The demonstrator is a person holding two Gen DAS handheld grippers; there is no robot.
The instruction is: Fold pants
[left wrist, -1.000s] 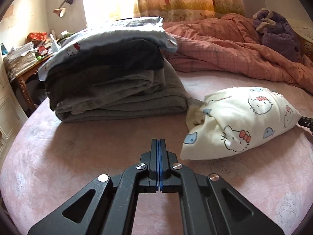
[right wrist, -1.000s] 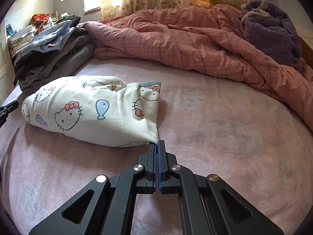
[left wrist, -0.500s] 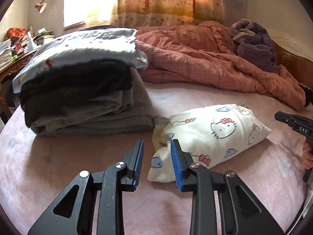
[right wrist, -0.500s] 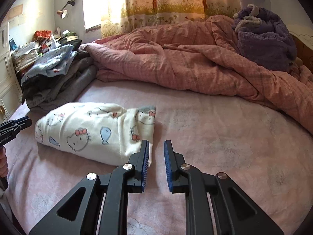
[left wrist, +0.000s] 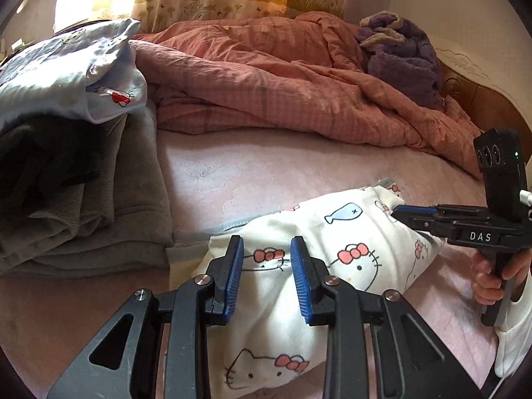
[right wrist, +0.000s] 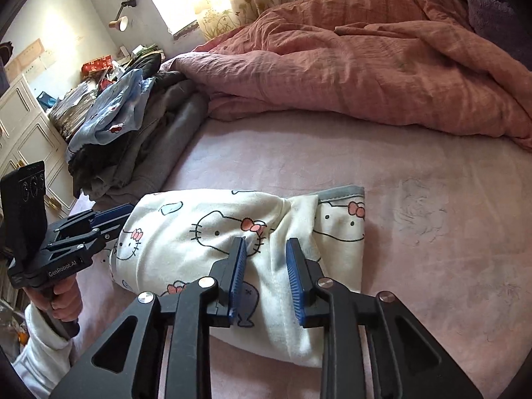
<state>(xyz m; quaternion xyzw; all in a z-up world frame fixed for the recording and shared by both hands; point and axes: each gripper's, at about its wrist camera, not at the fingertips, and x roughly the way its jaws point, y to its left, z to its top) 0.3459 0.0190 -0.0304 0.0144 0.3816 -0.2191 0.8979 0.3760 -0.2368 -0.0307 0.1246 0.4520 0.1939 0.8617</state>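
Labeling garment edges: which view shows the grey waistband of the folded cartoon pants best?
Right wrist view: the grey waistband runs unobstructed along the far right end of the pants. The left wrist view shows only thin slivers of it, partly behind the right gripper.

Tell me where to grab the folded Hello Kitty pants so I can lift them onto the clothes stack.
Probably at both short ends of the folded pants: left gripper nearest the stack of folded clothes, right gripper by the grey waistband. Come from above; the puffy bundle would likely sag if pinched mid-length.
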